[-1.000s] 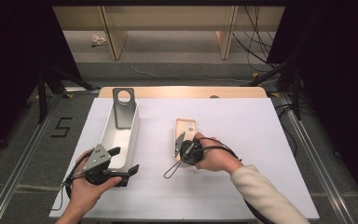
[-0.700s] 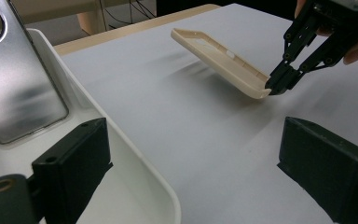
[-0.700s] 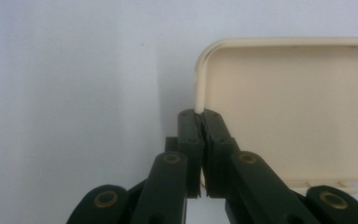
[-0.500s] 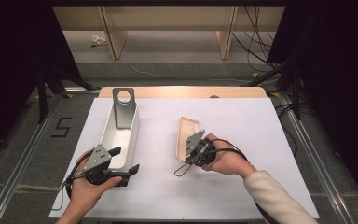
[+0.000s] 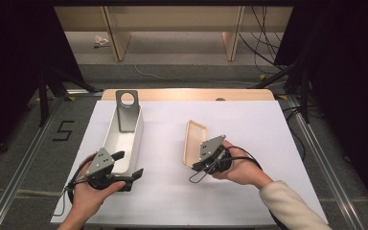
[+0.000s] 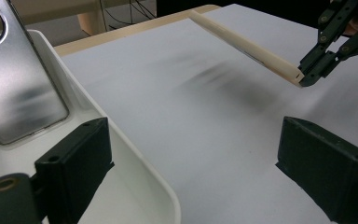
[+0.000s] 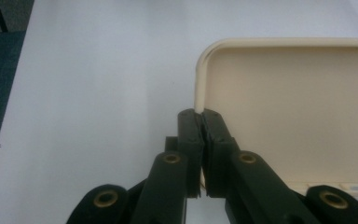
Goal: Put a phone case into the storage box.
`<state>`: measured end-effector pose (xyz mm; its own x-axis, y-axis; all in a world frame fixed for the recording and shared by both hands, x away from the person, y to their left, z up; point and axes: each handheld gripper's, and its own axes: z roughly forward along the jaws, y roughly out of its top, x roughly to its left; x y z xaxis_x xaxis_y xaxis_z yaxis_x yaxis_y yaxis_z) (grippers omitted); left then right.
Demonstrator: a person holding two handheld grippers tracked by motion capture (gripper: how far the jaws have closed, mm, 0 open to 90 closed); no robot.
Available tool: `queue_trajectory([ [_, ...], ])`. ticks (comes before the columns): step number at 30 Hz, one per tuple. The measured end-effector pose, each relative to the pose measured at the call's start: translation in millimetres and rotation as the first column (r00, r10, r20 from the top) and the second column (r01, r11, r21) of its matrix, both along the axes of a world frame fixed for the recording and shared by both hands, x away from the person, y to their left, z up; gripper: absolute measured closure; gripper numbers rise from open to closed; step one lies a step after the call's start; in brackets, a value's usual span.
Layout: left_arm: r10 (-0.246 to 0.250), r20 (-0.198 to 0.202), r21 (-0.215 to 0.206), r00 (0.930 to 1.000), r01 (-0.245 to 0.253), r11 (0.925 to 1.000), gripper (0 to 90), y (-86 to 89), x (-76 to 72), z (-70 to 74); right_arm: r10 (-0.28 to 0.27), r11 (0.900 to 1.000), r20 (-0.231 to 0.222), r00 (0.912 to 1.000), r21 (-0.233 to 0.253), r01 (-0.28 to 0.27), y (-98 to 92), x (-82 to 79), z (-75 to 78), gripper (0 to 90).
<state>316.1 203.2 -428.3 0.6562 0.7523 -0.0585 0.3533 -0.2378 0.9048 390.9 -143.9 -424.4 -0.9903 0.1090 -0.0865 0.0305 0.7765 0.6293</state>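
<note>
Right claw clamps beige phone case by near edge, tilted off surface. White tray lies leftward. Left claw wide at tray's near end.

The left tool gapes over the white tray's rim, while the other tool pinches a cream phone case.

White tray blocking left, open table right of cream case
</note>
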Motion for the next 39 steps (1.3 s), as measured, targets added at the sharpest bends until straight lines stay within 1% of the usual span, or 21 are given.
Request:
queue_trajectory([
  [4,-0.002,-0.001,0.001,1.0000,0.002,1.0000,9.6,-0.8,0.3,0.4,-0.003,1.000,-0.006,1.0000,0.029,0.004,-6.2,-5.2,1.2,88.1],
  [7,-0.002,-0.002,0.002,1.0000,0.002,1.0000,9.8,-1.9,0.7,0.5,-0.002,0.999,-0.016,0.9999,0.044,0.003,-10.3,-8.4,0.8,88.2],
  [15,-0.005,-0.003,0.003,1.0000,0.005,1.0000,10.3,-3.5,1.8,0.8,-0.004,0.997,-0.017,0.9998,0.077,0.006,-19.3,-15.6,0.3,88.2],
  [21,-0.011,-0.007,-0.001,0.9999,0.011,0.9999,10.8,-5.8,2.7,2.0,0.002,0.997,-0.014,0.9999,0.083,-0.001,-21.7,-22.1,1.5,88.1],
  [24,-0.013,-0.010,-0.004,0.9999,0.013,0.9999,11.7,-8.4,4.7,3.8,0.007,0.995,-0.014,0.9999,0.096,-0.006,-21.7,-24.7,2.0,88.1],
  [26,-0.008,-0.015,-0.002,0.9998,0.008,1.0000,12.8,-10.7,6.2,5.3,0.014,0.996,-0.012,0.9998,0.092,-0.013,-21.2,-26.8,2.3,88.2],
  [28,-0.013,-0.021,-0.008,0.9997,0.013,0.9999,13.5,-13.4,8.5,7.1,0.019,0.995,-0.012,0.9997,0.096,-0.018,-20.3,-28.6,1.8,88.2],
  [30,-0.024,-0.035,-0.005,0.9991,0.024,0.9997,13.8,-16.9,11.1,8.9,0.023,0.995,-0.012,0.9997,0.094,-0.021,-19.7,-30.5,1.6,88.1],
  [32,-0.023,-0.040,-0.002,0.9989,0.023,0.9997,14.2,-20.8,13.4,10.8,0.027,0.995,-0.009,0.9996,0.095,-0.026,-19.0,-31.7,1.5,88.1],
  [34,-0.029,-0.040,-0.011,0.9988,0.029,0.9995,14.4,-24.4,15.9,13.0,0.030,0.995,-0.007,0.9995,0.096,-0.030,-18.3,-32.9,1.6,88.1],
  [39,-0.040,-0.036,-0.015,0.9985,0.040,0.9991,14.7,-32.8,22.6,19.2,0.041,0.994,-0.002,0.9992,0.100,-0.040,-16.7,-36.4,1.8,88.2],
])
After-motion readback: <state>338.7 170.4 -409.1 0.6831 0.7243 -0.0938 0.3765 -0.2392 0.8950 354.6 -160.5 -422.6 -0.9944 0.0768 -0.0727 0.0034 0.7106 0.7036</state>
